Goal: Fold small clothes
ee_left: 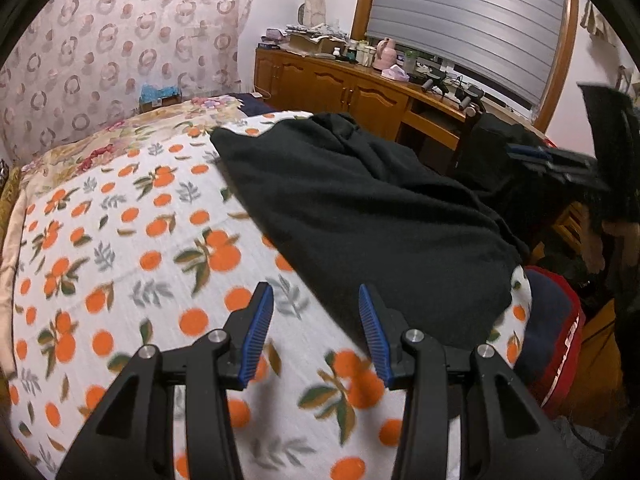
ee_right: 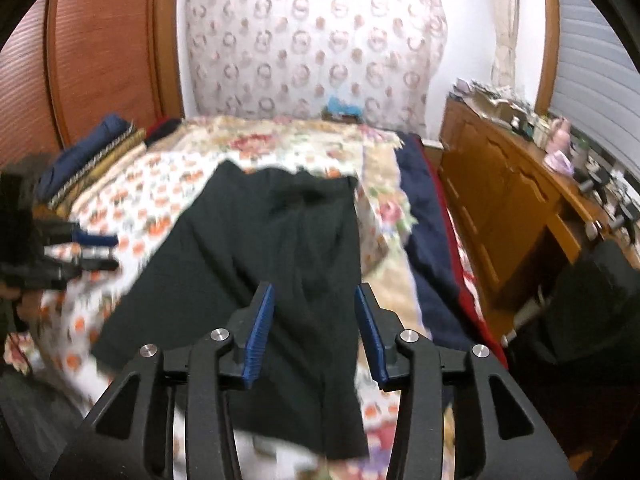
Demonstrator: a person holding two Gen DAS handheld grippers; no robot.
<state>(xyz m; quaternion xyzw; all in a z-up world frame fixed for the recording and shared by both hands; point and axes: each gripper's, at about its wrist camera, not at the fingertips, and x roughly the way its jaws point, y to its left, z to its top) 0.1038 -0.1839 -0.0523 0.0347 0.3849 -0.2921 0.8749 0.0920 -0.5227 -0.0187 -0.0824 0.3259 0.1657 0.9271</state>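
A black garment (ee_left: 372,216) lies spread on the bed's orange-print sheet (ee_left: 132,248); in the right wrist view it (ee_right: 256,280) lies lengthwise, slightly rumpled at the far end. My left gripper (ee_left: 316,300) is open and empty, above the sheet at the garment's near left edge. It also shows at the left of the right wrist view (ee_right: 96,252). My right gripper (ee_right: 314,296) is open and empty, hovering over the garment's near right part. It also shows, blurred, at the right edge of the left wrist view (ee_left: 560,164).
A wooden sideboard (ee_left: 340,88) cluttered with bottles and boxes runs along the right of the bed. Folded clothes (ee_right: 100,152) are stacked at the bed's far left. A navy and red blanket (ee_right: 432,248) lies along the bed's right edge. A patterned curtain (ee_right: 320,48) hangs behind.
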